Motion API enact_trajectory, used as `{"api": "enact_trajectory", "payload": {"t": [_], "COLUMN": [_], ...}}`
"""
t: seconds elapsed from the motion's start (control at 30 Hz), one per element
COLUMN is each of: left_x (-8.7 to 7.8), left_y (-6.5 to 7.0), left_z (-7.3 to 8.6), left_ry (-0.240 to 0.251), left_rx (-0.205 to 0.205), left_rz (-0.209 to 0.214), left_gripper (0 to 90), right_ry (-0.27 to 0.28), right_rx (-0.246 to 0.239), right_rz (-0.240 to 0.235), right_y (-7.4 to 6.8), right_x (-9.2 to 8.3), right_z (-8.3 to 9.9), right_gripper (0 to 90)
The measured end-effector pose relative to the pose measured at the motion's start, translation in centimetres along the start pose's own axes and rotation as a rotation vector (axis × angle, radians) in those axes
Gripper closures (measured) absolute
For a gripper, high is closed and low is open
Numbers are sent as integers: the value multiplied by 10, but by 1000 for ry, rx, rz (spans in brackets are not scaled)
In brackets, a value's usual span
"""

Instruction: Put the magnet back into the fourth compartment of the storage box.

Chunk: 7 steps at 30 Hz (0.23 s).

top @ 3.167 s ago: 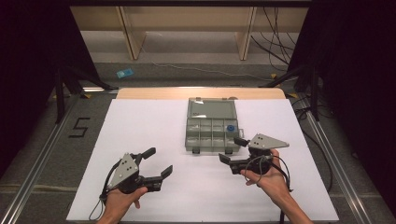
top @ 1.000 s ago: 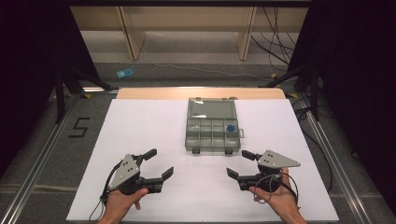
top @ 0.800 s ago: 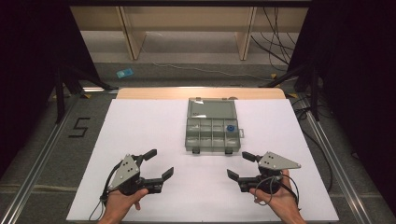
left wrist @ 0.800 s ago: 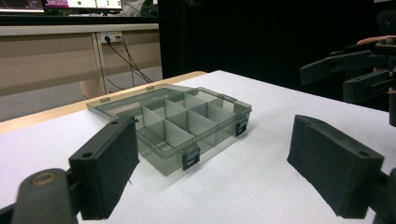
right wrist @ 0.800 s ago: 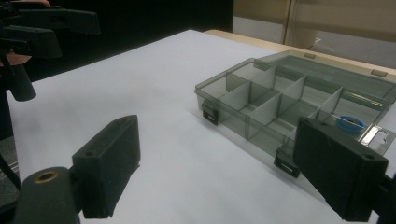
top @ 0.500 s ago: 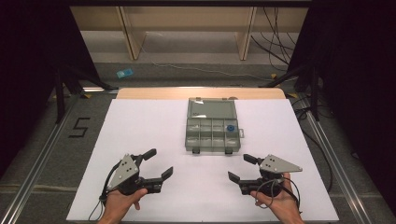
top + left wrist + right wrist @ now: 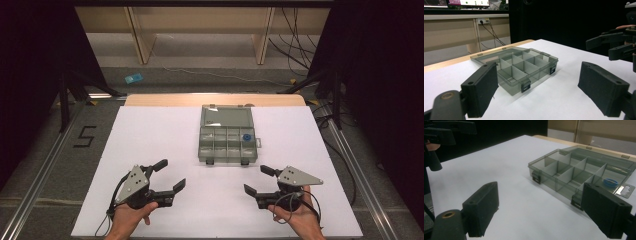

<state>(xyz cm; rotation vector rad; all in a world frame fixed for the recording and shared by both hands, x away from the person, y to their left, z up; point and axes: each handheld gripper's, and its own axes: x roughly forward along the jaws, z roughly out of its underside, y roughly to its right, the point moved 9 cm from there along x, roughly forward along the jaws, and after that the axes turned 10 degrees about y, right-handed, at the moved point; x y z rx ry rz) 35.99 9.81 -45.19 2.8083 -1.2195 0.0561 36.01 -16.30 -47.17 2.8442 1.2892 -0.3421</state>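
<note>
A clear grey compartment box (image 7: 229, 145) lies open in the middle of the white table, its lid (image 7: 226, 117) folded flat behind it. A small blue round piece (image 7: 246, 137) sits in its back right compartment; the other compartments look empty. My left gripper (image 7: 171, 174) is open near the front left, well short of the box (image 7: 524, 67), with nothing between its jaws. My right gripper (image 7: 256, 180) is open near the front right, just in front of the box (image 7: 579, 175) and the blue piece (image 7: 611, 182). Each hand holds its gripper low over the table.
The white sheet (image 7: 150, 135) covers the table, with a wooden edge (image 7: 215, 99) at the back. Black stands and cables (image 7: 325, 75) sit beyond the right side. A floor mark "5" (image 7: 85, 136) is on the left. The other gripper (image 7: 614, 45) shows far right in the left gripper view.
My right gripper has drawn back from the box's front right corner toward the near table edge, still open. The left gripper and the box have stayed put.
</note>
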Motion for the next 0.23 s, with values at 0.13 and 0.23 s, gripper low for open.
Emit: {"api": "enact_trajectory", "payload": {"t": [0.13, 0.23], "left_x": [0, 1], "left_y": [-1, 0], "left_z": [1, 0], "left_ry": [-7, 5], "left_rx": [4, -1], "left_rz": [-6, 2], "left_gripper": [157, 157], "right_ry": [-2, -5], "right_rx": [2, 0], "right_rz": [5, 1], "right_y": [1, 0], "right_x": [1, 0], "right_z": [1, 0], "right_gripper": [162, 162]}}
